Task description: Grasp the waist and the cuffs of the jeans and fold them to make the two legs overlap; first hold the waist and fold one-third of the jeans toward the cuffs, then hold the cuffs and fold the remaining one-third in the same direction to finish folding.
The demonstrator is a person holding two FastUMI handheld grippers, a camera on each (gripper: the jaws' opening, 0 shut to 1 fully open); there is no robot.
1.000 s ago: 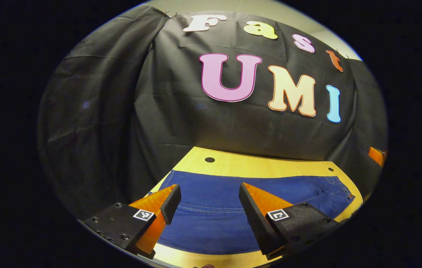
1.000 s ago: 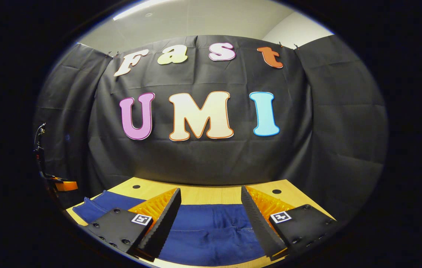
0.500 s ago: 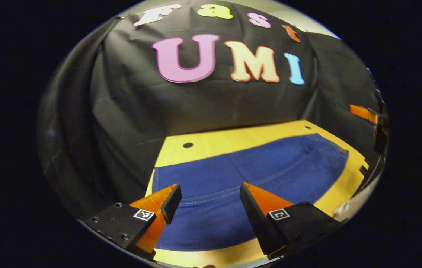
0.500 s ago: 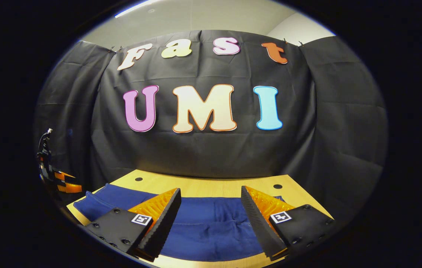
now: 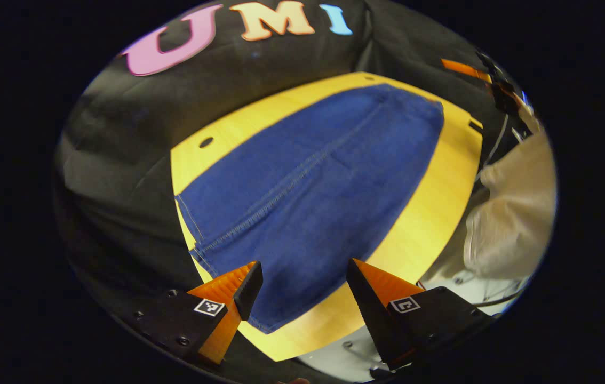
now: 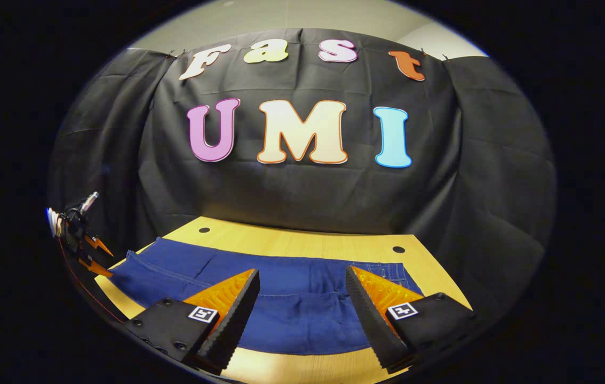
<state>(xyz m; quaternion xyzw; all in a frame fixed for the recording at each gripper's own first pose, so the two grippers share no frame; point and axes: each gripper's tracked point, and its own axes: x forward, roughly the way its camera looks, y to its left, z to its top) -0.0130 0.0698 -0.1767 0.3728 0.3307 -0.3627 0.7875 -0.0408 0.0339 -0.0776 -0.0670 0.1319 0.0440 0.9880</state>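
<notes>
Jeans [image 5: 308, 186]: spread flat on the yellow wooden table [image 5: 430, 213], legs laid together into 1 long blue panel with a stitched seam running down the middle. Cuff end [image 5: 217, 234] nearest the left gripper; far end near the opposite table corner, in the left gripper view.

Left gripper [image 5: 302, 282]: held above the cuff end of the jeans, tilted down toward it. Jaws wide apart, holding nothing; orange fingers [image 5: 228, 290] clear of the denim, with jeans and table edge visible in the gap.

Right gripper [image 6: 302, 290]: positioned at the near edge of the table, over the waist end of the jeans [image 6: 281, 304], pocket stitching [image 6: 388, 272] visible just beyond the right-side finger. Jaws wide apart, holding nothing; contact with the denim cannot be told.

Relative to the jeans:
- Round holes in the table [image 6: 204, 230] beyond the far long edge, 1 toward each end.
- Light-coloured sleeve [image 5: 516, 213] off the table's near side, in the left gripper view.
- Left gripper seen again at the left end of the jeans in the right gripper view, small and indistinct [image 6: 81, 234].
- Black cloth wall [image 6: 302, 197] directly behind the table.
</notes>
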